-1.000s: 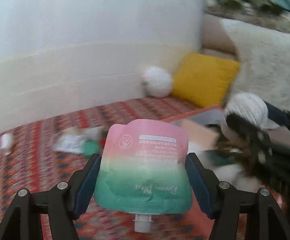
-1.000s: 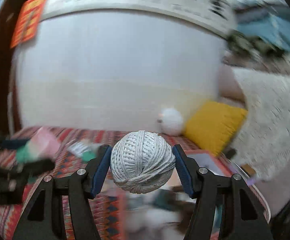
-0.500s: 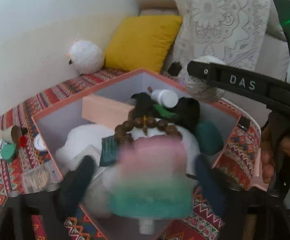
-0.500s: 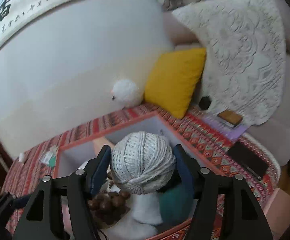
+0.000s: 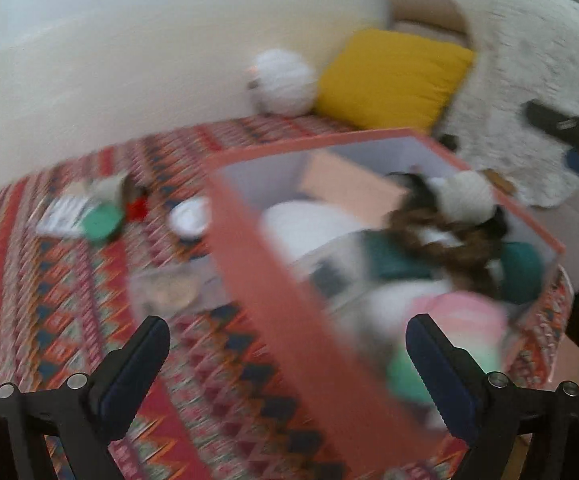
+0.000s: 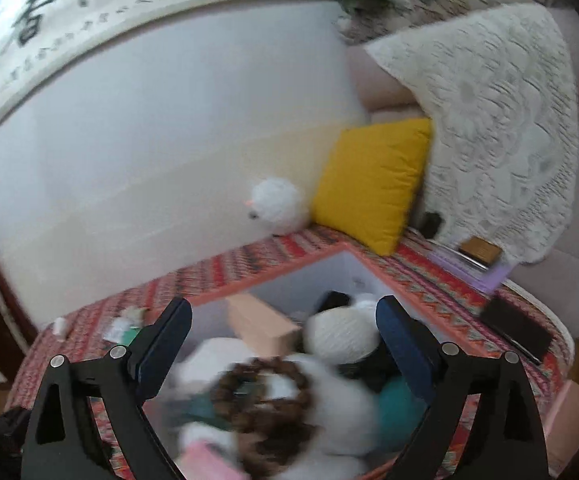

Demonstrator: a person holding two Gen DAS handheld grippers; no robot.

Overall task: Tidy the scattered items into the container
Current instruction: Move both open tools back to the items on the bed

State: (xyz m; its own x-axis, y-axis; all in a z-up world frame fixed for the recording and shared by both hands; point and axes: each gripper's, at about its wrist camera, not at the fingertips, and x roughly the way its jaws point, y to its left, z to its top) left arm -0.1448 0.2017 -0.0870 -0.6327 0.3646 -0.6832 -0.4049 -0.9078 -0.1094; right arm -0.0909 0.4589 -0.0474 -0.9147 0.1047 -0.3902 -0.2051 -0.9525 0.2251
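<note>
Both claws are gaping wide and holding nothing. The left claw (image 5: 287, 364) is hanging over the near wall of the pink box (image 5: 273, 280); the right claw (image 6: 283, 344) is hanging above its inside. The yarn ball (image 6: 341, 336) and the squishy pouch (image 5: 461, 328) are lying in the box. A green lid (image 5: 101, 222) and a little white cup (image 5: 191, 216) are waiting on the patterned rug (image 5: 29, 300), beside the box's far-left wall. They look light and hard, so pinching across their sides should work.

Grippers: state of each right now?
Left gripper: open, empty; pouch lies in the box.
Right gripper: open, empty; twine ball in the box.
</note>
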